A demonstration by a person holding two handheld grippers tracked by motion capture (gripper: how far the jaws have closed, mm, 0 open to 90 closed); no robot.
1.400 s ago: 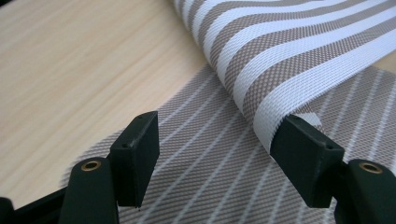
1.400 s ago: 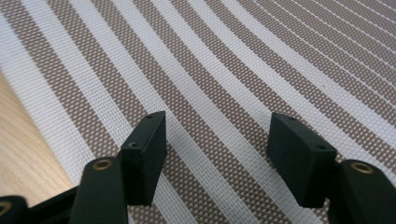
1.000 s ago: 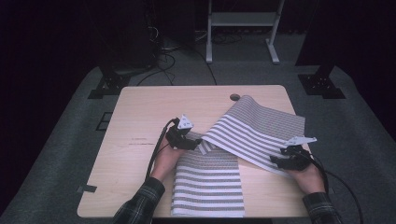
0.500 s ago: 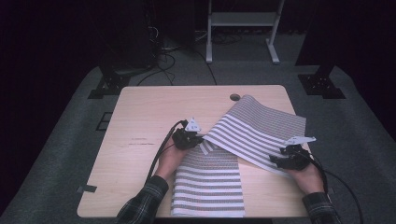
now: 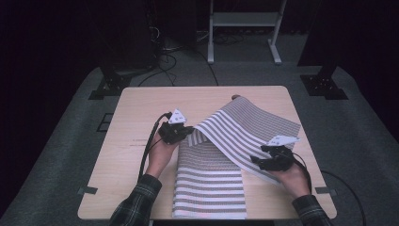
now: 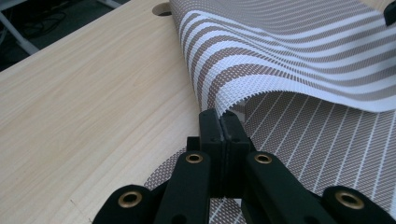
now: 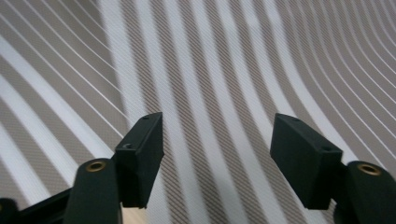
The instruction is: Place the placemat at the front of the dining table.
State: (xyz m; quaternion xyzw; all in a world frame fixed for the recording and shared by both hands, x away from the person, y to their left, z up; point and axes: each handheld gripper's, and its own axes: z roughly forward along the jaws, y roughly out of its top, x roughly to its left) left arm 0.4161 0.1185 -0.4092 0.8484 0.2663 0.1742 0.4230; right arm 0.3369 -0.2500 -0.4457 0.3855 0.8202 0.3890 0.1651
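Since earlier: left hand-held gripper (image 6: 223, 122) clamped shut on striped mat (image 5: 221, 155) corner, lifted off counter (image 5: 141, 108). Right hand-held gripper (image 7: 217, 154) widening, jaws apart over mat, nothing pinched. Mat's near edge cut off.

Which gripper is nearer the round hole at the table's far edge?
Left. The left gripper pinches the striped mat corner closer to the hole; the right gripper hovers open near the front.
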